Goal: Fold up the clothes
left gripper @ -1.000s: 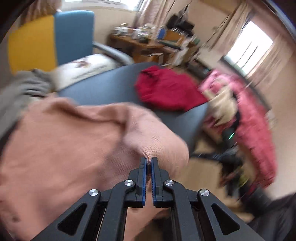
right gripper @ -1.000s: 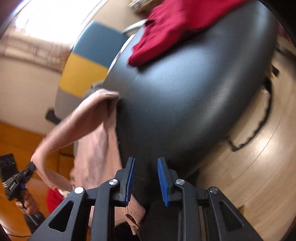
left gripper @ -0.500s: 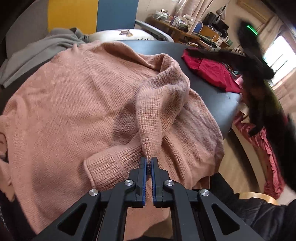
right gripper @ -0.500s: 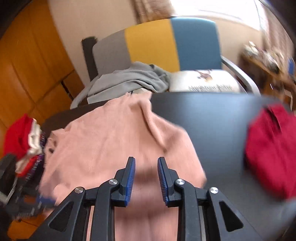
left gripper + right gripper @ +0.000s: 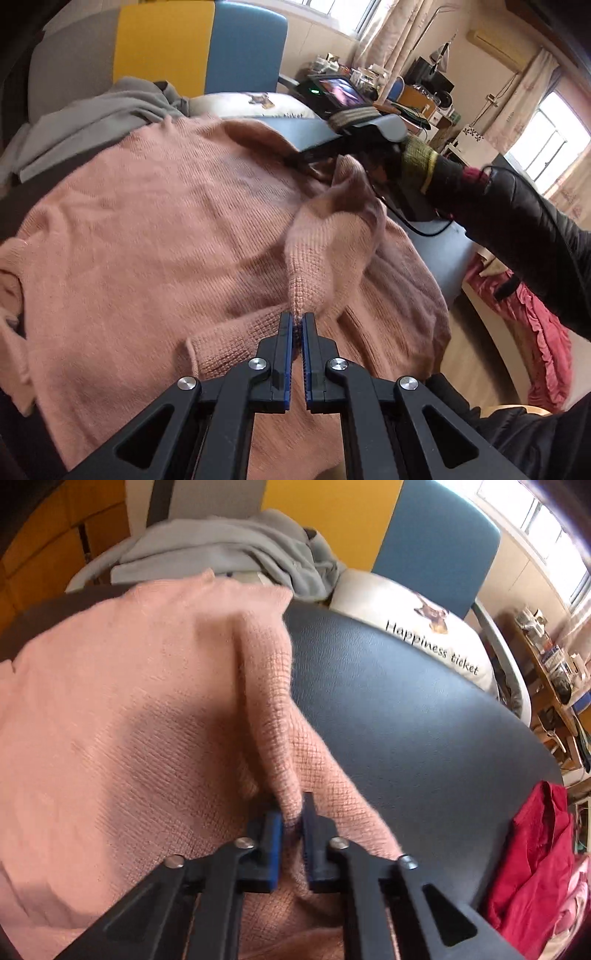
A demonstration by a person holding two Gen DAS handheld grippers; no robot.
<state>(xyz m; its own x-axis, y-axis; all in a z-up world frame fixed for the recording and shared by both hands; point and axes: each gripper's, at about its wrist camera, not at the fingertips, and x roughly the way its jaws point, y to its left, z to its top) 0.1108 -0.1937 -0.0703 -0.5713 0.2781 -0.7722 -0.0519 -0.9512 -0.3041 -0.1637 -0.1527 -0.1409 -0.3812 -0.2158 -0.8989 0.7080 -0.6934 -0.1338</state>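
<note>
A pink knitted sweater [image 5: 155,236] lies spread over a dark round table [image 5: 413,716]. My left gripper [image 5: 297,317] is shut on the sweater's sleeve end, which rises in a fold toward the far right. My right gripper [image 5: 292,805] is shut on a ridge of the same sweater [image 5: 110,709] near its right edge, low over the table. In the left wrist view the right gripper's body [image 5: 354,136] and the gloved hand holding it reach in from the right over the sweater's far edge.
A grey garment [image 5: 229,550] and a white printed cushion [image 5: 417,627] lie on a yellow and blue chair [image 5: 199,48] behind the table. A red garment [image 5: 532,853] lies at the table's right edge. Pink bedding [image 5: 535,332] and a cluttered desk [image 5: 413,96] stand to the right.
My right gripper has come down onto the sweater and shut on a fold of it. My left gripper still holds the sleeve end, with the sleeve now pulled up toward the right gripper.
</note>
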